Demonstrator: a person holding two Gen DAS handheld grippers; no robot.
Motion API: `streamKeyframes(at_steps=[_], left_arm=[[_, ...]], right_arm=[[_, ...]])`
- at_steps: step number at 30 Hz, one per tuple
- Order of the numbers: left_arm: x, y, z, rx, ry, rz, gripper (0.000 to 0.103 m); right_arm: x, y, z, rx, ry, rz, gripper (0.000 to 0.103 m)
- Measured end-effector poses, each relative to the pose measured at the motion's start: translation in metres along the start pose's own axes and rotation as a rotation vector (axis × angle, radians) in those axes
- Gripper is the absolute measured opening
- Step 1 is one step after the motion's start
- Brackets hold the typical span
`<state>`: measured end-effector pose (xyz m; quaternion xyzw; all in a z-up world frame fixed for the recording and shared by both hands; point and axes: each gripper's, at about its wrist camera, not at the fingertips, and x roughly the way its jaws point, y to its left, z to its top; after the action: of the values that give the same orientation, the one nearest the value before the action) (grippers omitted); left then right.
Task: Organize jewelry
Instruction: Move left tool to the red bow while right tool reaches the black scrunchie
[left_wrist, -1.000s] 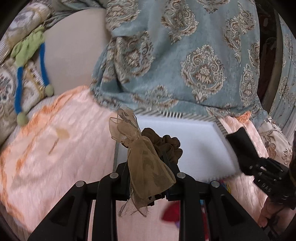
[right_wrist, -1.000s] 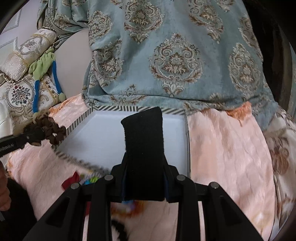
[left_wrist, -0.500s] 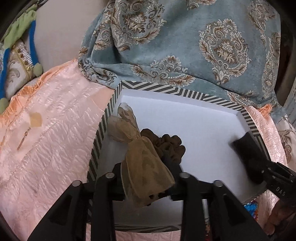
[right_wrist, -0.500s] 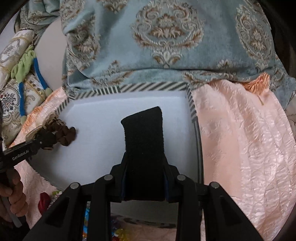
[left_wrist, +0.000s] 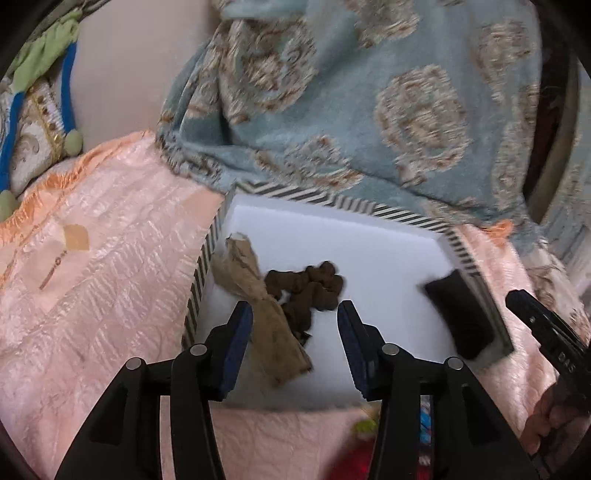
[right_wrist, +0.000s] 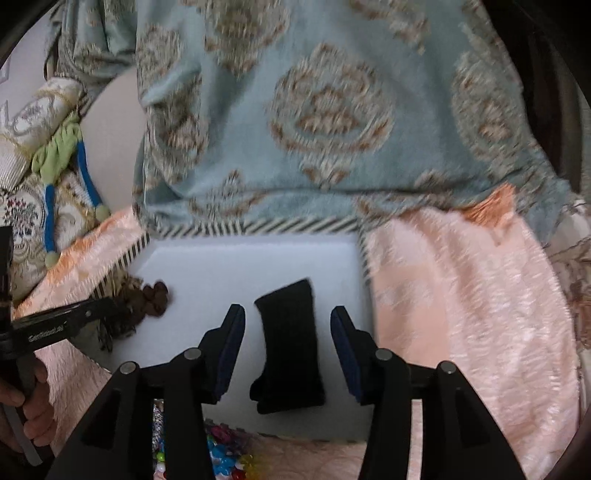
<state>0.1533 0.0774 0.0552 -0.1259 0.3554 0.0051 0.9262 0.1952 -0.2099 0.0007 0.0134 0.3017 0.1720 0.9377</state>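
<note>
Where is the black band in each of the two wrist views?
Left wrist view: black band at right, against the right wall of the white box.
Right wrist view: black band low centre, between the opening jaws, untouched.
Shared landmark: the box's striped rim.

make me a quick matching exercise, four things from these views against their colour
Things:
1. scrunchie
2. sheer ribbon
3. folded band
4. tray floor

Colours:
A. white
B. black
C. dark brown
D. tan

Pairs: 1-C, 2-D, 3-B, 4-A
</note>
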Motion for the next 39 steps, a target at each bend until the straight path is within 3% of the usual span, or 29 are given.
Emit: streamKeyframes(at_steps=[3,8,13,23,25,29,39], left_arm=[[-0.023,-0.008,-0.013,0.028,-0.012,-0.061,0.031],[-0.044,-0.029,-0.058,0.062,0.089,-0.187,0.031],[-0.061,-0.054,-0.083,0.129,0.071,-0.194,0.031],[-0.025,-0.063,-0.092,0.152,0.153,-0.18,0.031],[-0.021,-0.064,-0.094,0.165,0.156,-0.158,0.025],[-0.026,-0.062,-0.093,0.165,0.139,-0.176,0.0],[-0.065,-0.03,-0.075,0.088,0.021,-0.145,0.0]], right_arm=[[-0.029,-0.006,-0.008,0.034,-0.027,-0.014,0.051],[-0.067,-0.006,-0.038,0.047,0.012,-0.031,0.051],[-0.081,-0.001,-0.069,0.086,0.077,-0.019,0.051],[-0.096,0.019,-0.1,0.073,0.129,0.009,0.051],[-0.096,0.019,-0.105,0.087,0.151,0.02,0.051],[-0.096,0.013,-0.115,0.149,0.195,0.064,0.051],[-0.092,0.01,-0.116,0.161,0.211,0.062,0.051]])
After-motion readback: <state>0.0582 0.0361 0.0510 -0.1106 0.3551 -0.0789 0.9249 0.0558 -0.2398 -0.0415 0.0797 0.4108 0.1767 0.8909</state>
